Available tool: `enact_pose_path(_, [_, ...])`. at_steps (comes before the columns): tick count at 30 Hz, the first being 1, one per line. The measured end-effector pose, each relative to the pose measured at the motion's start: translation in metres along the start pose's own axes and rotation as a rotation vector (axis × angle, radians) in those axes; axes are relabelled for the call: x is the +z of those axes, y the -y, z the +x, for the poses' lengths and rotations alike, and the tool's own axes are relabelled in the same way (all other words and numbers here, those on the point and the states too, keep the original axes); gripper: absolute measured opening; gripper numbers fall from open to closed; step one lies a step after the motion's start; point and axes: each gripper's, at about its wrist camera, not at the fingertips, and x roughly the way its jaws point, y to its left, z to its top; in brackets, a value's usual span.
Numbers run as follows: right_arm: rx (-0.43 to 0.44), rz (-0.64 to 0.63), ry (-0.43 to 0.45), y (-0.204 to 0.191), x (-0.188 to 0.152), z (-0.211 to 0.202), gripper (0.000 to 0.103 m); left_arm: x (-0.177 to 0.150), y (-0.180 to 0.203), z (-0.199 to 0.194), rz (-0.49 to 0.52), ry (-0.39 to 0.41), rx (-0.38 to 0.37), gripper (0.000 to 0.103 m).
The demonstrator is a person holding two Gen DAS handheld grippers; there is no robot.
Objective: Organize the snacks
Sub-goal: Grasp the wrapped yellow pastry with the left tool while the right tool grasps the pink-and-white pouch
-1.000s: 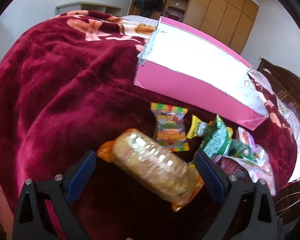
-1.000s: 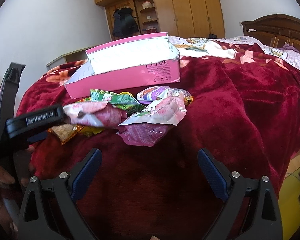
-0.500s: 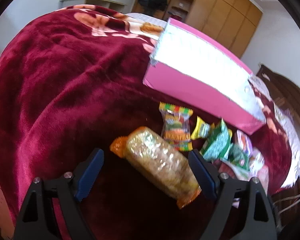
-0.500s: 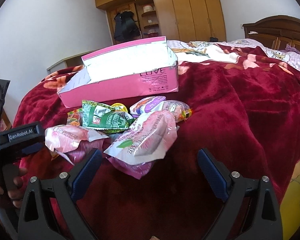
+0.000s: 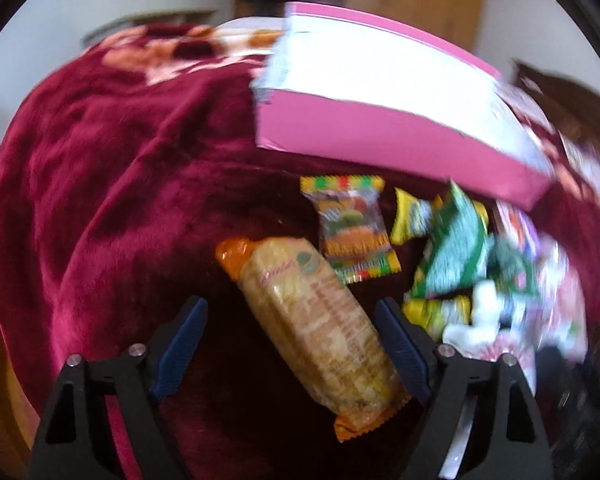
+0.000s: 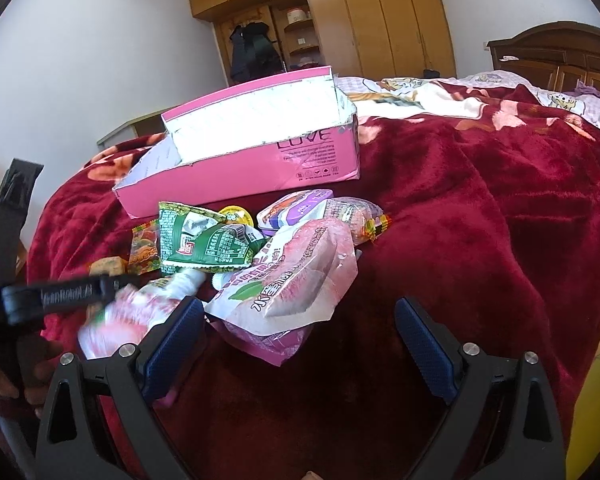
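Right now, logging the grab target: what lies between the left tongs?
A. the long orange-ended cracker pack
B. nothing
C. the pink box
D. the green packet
A: the long orange-ended cracker pack lies slantwise between the left tongs, whose jaws have just been closing, not yet pressing it.

Snack pile (image 6: 260,256) crowds the pink box (image 6: 240,176) front — blanket (image 6: 480,220) rightward lies bare.

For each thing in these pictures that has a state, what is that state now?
Box: open, looks empty, on the blanket.
Cracker pack: sealed, lying between the left tongs, not gripped.
Left tongs: open, have just been closing.
Right tongs: open, holding nothing.
Green pack: crumpled, on the pile.
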Motion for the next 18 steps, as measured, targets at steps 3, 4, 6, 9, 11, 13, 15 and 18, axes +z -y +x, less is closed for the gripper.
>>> enact_pose_path(3, [-0.004, -0.004, -0.004, -0.001, -0.002, 0.0, 0.098, -0.004, -0.003, -0.006, 0.052, 0.029, -0.01, 0.084])
enact_pose_path(4, [-0.005, -0.005, -0.009, -0.001, -0.002, 0.0, 0.098, -0.005, -0.004, -0.008, 0.075, 0.046, 0.002, 0.081])
enact_pose_path(6, [-0.002, -0.004, -0.017, 0.0, -0.004, 0.002, 0.098, -0.009, -0.003, -0.013, 0.131, 0.093, 0.038, 0.078])
enact_pose_path(9, [0.001, 0.006, -0.046, 0.003, -0.006, 0.01, 0.098, -0.015, 0.003, -0.018, 0.195, 0.129, 0.023, 0.07])
enact_pose_path(11, [0.0, 0.001, -0.044, 0.003, -0.008, 0.009, 0.098, -0.019, 0.004, -0.019, 0.188, 0.129, 0.002, 0.068])
enact_pose_path(13, [0.007, 0.005, -0.045, 0.004, -0.01, 0.008, 0.098, -0.02, -0.003, -0.015, 0.131, 0.107, -0.037, 0.069])
enact_pose_path(15, [0.011, 0.006, -0.052, 0.004, -0.011, 0.009, 0.098, -0.018, -0.014, -0.008, 0.062, 0.095, -0.079, 0.072])
enact_pose_path(18, [0.012, 0.007, -0.049, 0.004, -0.012, 0.009, 0.098, -0.018, -0.014, -0.007, 0.067, 0.101, -0.081, 0.073])
